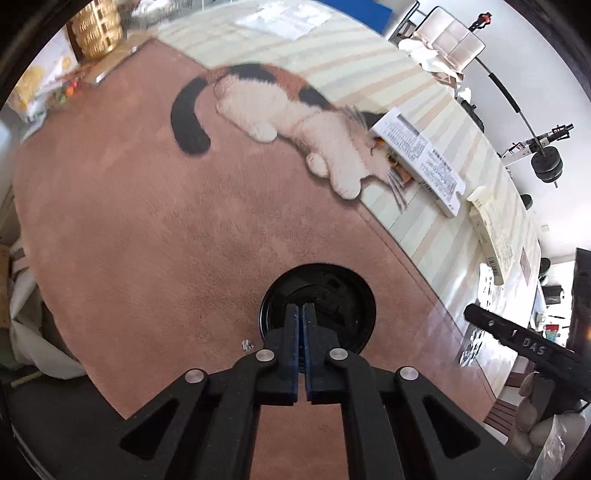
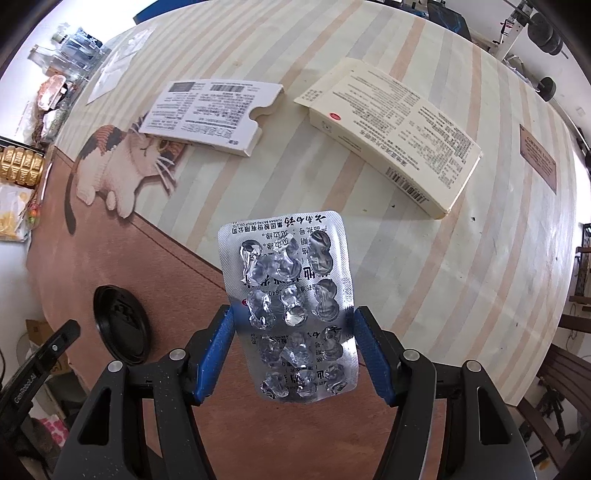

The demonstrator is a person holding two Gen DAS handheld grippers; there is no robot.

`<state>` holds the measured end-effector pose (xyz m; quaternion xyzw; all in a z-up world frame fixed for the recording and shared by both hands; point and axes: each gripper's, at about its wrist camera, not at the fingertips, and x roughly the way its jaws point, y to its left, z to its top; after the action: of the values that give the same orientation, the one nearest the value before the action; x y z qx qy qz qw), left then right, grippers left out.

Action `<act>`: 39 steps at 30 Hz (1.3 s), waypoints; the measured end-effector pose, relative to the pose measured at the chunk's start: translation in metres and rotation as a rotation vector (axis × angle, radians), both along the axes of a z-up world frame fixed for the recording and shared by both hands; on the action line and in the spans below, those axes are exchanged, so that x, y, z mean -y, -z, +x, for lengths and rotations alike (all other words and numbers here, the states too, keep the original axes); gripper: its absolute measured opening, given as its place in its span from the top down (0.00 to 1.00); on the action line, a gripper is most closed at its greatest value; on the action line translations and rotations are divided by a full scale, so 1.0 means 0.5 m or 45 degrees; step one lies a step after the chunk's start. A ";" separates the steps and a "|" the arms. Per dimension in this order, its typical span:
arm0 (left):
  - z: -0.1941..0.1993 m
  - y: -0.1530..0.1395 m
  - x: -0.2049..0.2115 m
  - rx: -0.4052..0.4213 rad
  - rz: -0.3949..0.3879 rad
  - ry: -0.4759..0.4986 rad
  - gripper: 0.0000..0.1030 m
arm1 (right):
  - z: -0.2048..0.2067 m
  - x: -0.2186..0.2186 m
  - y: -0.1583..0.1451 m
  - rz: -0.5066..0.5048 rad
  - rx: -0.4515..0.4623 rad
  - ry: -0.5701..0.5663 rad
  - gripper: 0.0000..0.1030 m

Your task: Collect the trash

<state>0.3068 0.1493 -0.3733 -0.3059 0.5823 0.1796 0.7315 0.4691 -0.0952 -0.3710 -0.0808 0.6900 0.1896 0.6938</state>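
Note:
A black plastic cup lid point(image 1: 325, 306) lies on the brown part of the table mat. My left gripper point(image 1: 300, 314) is shut over its near rim; whether it grips the lid I cannot tell. The lid also shows in the right wrist view point(image 2: 122, 325). An empty silver blister pack point(image 2: 291, 310) lies between the blue pads point(image 2: 218, 347) of my right gripper point(image 2: 291, 350), which is open around it. A white medicine box point(image 2: 210, 114) and a cream medicine box point(image 2: 395, 133) lie farther back on the striped part.
The mat point(image 1: 129, 221) shows a calico cat picture point(image 1: 280, 110). A gold basket point(image 1: 98, 31) and snack bags point(image 1: 40, 88) stand at the far left edge. A chair point(image 1: 454, 40) and weights point(image 1: 546, 162) stand beyond the table. Both boxes show in the left wrist view point(image 1: 424, 158).

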 end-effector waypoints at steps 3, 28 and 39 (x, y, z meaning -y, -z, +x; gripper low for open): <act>-0.008 0.045 -0.015 -0.041 -0.104 -0.033 0.97 | 0.001 0.000 -0.002 0.007 0.000 0.001 0.34; -0.009 -0.014 0.011 0.087 0.061 -0.016 1.00 | 0.004 0.007 0.010 0.007 0.000 0.023 0.34; -0.071 0.086 0.001 -0.040 -0.095 -0.024 0.95 | 0.008 0.018 0.007 0.022 -0.006 0.040 0.34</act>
<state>0.2711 0.1489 -0.4165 -0.3355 0.5969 0.1694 0.7088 0.4729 -0.1042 -0.3745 -0.0634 0.6912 0.1850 0.6957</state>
